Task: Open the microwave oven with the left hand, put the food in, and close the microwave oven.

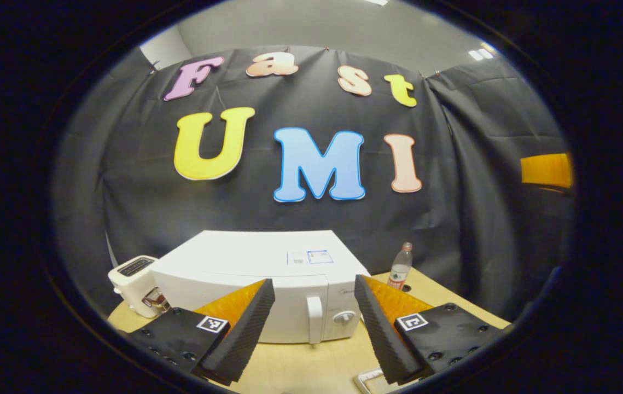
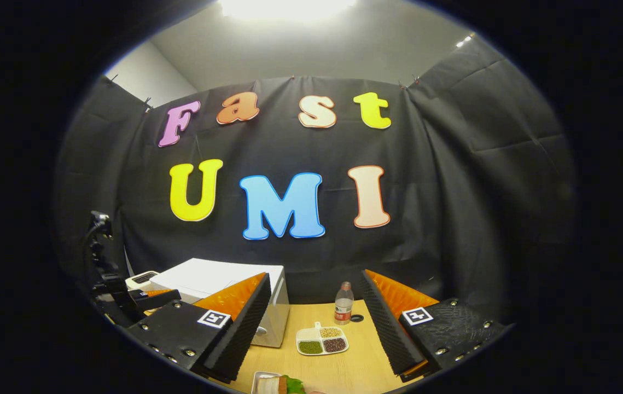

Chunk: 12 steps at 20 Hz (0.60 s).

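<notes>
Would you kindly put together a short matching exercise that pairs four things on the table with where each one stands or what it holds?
Things
1. toaster
2. water bottle
3. divided dish
4. microwave oven

Descriptions
A. holds green, tan and dark red beans in separate compartments
B. white box with its door closed, handle and knob on the front
C. stands to the left of the microwave oven in the left gripper view
D. upright near the back of the table, red label

Pairs: 1-C, 2-D, 3-A, 4-B
</notes>
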### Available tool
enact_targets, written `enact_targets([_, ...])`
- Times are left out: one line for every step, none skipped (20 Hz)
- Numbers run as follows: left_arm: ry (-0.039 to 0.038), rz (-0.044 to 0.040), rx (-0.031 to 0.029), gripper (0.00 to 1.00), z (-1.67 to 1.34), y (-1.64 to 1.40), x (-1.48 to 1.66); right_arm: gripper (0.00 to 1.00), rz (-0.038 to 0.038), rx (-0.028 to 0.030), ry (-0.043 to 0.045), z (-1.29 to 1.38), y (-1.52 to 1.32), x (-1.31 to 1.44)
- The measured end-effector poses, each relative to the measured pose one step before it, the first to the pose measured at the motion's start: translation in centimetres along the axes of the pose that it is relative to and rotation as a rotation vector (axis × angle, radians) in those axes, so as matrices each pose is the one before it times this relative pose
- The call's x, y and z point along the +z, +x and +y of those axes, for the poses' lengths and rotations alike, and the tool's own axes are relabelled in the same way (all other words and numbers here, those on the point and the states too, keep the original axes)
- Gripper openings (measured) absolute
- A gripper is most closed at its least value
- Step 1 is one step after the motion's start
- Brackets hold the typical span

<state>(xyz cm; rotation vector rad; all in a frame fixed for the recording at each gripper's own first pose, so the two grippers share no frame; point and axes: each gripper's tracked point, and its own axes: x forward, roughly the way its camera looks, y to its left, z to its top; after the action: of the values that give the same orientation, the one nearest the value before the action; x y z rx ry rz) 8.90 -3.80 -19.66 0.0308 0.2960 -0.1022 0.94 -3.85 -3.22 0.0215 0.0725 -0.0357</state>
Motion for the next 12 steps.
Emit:
enact_targets([-0.00284,0.03029,0.00037,0.95,0.145,0.937,-1.568,0.98,0.00902,-0.00881,0.0017,-0.371,-0.079,-0.341])
enact_targets([-0.00097,0.02697,0.00091,0.96,0.048,0.918,-1.398,0.98,0.00789,-0.0102,-0.00041,-0.378,-0.064,-0.249])
enact_targets([0.00144,0.02296,-0.00234,0.96,0.011,0.963,-1.28,0.98,0.00791,-0.00987,-0.00271,-0.339,-0.035,-0.314])
enact_targets([0.00271,0.0221,-0.00507,0.96,-0.156,0.805,-1.242,0.98,0.00714,-0.00941,-0.00481,-0.368,-0.001,-0.192])
enact_targets([0.00271,0.02414,-0.01025,0.95,-0.276,1.027,-1.234,0.98,0.00807,-0.01021,-0.00526,-0.394,-0.08,-0.264])
enact_targets([0.00485,0.02653,-0.01495,0.96,-0.37,1.107,-1.127,0.98,0.00902,-0.00643,-0.00205,-0.32,-0.13,-0.187])
enact_targets([-0.00005,0.01961,-0.00635,0.96,-0.099,1.175,-0.948,0.98,0.00621,-0.00353,0.00109,-0.247,-0.135,-0.175])
enact_targets([-0.00391,0.01162,0.00514,0.95,0.123,0.948,-0.562,0.98,0.00527,-0.00544,-0.00043,-0.268,0.006,-0.084])
enact_targets([-0.00763,0.01207,0.01003,0.98,0.427,0.893,-0.616,0.98,0.00621,-0.00682,-0.00249,-0.269,0.009,-0.18])
enact_targets([-0.01329,0.00877,0.01103,0.94,0.35,0.694,-0.413,0.98,0.0056,-0.00581,-0.00061,-0.227,-0.019,-0.153])
enact_targets([-0.01884,0.01735,-0.00252,0.91,0.093,0.598,-0.459,0.98,0.00546,-0.00583,0.00096,-0.203,0.068,-0.162])
enact_targets([-0.01545,0.01231,-0.00815,0.87,-0.093,0.422,-0.383,0.98,0.00418,-0.00362,0.00144,-0.088,0.089,0.028])
